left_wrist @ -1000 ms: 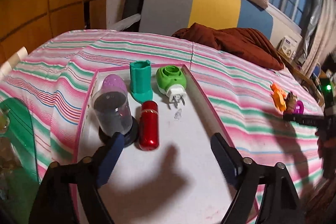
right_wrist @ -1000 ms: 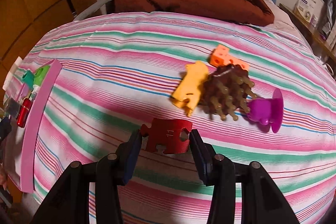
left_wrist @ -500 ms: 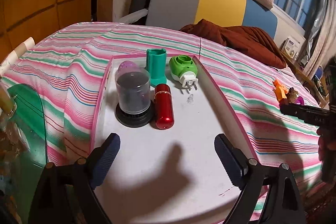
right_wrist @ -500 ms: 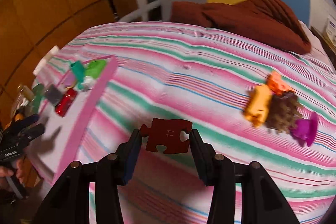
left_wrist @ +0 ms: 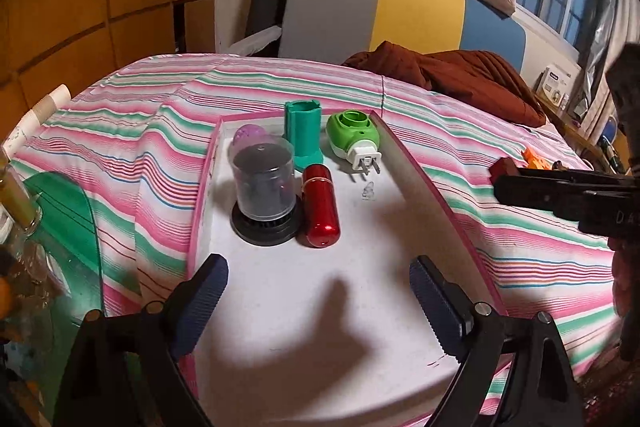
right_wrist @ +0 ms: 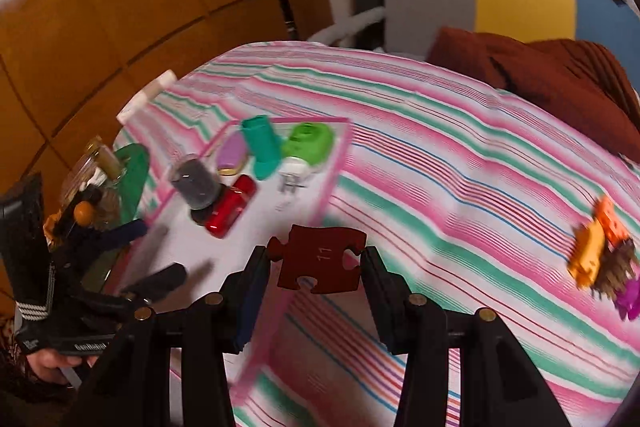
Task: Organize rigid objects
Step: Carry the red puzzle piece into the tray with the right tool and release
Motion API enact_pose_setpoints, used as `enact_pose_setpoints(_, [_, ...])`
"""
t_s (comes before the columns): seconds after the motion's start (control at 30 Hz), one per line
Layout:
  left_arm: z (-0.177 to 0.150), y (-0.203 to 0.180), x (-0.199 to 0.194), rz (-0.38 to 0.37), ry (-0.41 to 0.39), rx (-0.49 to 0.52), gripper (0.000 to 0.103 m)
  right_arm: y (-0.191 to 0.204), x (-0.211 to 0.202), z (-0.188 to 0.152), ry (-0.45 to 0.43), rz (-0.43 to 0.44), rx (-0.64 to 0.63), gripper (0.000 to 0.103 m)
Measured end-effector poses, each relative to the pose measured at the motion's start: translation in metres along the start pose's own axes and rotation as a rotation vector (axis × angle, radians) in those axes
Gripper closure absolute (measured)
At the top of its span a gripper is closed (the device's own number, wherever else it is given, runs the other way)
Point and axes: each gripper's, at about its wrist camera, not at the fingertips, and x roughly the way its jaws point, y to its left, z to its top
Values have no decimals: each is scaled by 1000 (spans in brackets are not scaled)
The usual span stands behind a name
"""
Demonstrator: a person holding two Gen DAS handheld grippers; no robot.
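Now | right claw [right_wrist: 316, 263] carried puzzle piece [right_wrist: 320, 259] over tray [right_wrist: 338, 163]

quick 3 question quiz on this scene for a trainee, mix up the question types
1. True or false: the right gripper holds a red puzzle piece.
2. What lies right beside the red tube on the tray? A) dark jar with a clear cover B) orange toy C) brown blanket
3. Fill in: the left gripper is ____ and holds nothing.

Key: 1 true; 2 A; 3 open
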Motion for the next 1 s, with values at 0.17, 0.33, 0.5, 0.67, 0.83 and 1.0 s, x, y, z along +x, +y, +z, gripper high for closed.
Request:
enact_pose_setpoints(0.17, [-3,6,-3,5,-2,-10,10,32,24,8,53,-9,-87,56])
enact_pose_setpoints(0.33, [-6,13,-8,11,-2,-18,10,55,57,15,113,-41,-163,56])
enact_pose_setpoints(0.5, [-9,20,-8,22,10,-38,10,56,84,23,148,-67,-157,56])
enact_pose_setpoints(0.67, [-11,22,-7,8,16,-51,10,49,98,30,145,-86,-101,56])
enact_pose_setpoints(0.83, [-11,20,-7,5,13,-44,10,48,83,30,93,-90,-82,54])
enact_pose_setpoints(1.0, [-12,18,-8,1,13,-43,10,44,63,24,43,-106,-65,53])
